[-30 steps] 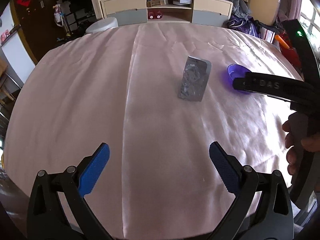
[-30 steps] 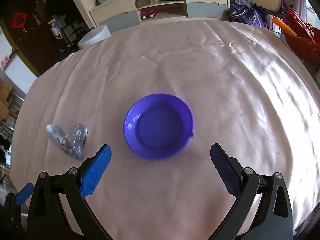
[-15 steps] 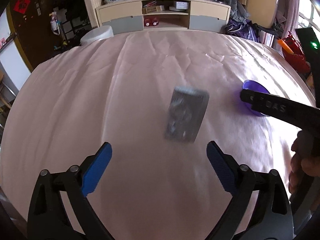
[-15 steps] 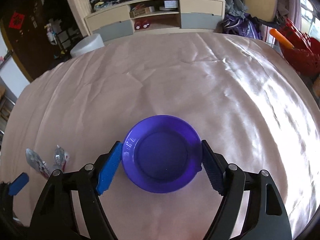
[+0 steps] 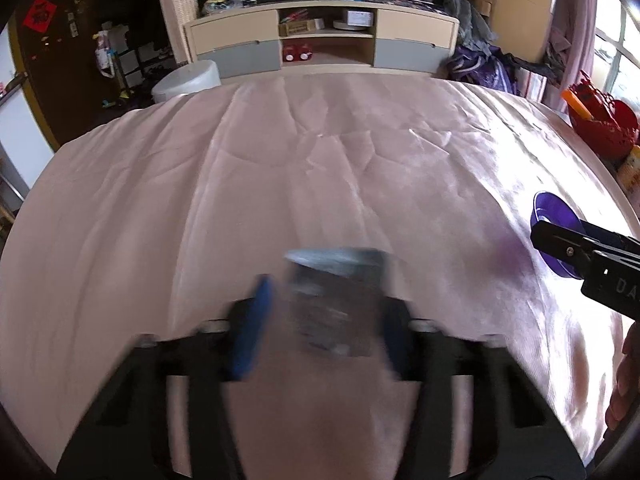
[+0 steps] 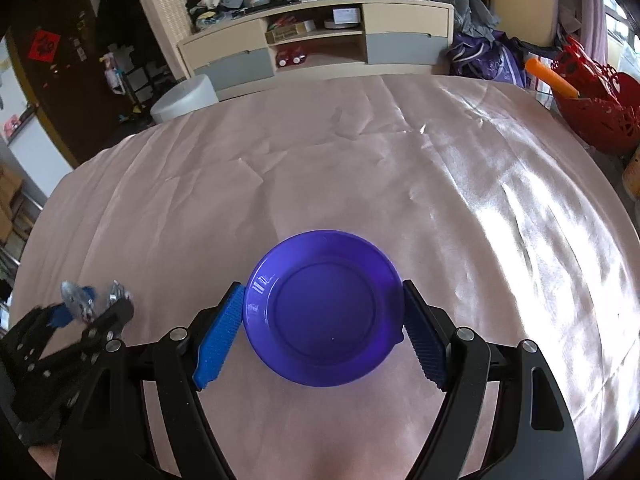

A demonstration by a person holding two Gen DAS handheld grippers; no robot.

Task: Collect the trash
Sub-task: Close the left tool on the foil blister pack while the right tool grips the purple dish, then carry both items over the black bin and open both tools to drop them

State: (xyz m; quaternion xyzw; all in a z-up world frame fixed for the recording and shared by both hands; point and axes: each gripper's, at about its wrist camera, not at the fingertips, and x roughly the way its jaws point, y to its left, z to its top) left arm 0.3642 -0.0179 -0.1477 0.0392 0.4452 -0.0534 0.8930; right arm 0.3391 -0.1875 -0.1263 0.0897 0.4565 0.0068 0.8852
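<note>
Pink satin tablecloth [image 6: 360, 168] covers the whole work surface, creased, glare on its right side; beige and grey TV cabinet [image 6: 316, 48] and a red basket [image 6: 592, 108] sit behind it. Right gripper [image 6: 322, 322] is clamped across the purple plastic dish [image 6: 324, 308], one blue pad on each side of the rim, dish sitting flat on the cloth. Left gripper [image 5: 324, 332] has its jaws closing around the crumpled silver foil wrapper [image 5: 336, 300], which stands between the pads; frame is motion-blurred so can't confirm pad contact yet. In the right wrist view the wrapper [image 6: 86, 300] shows at the left gripper's tips, well left of the dish. Fingers of a hand [image 5: 624, 384] visible at the right edge of the left wrist view
</note>
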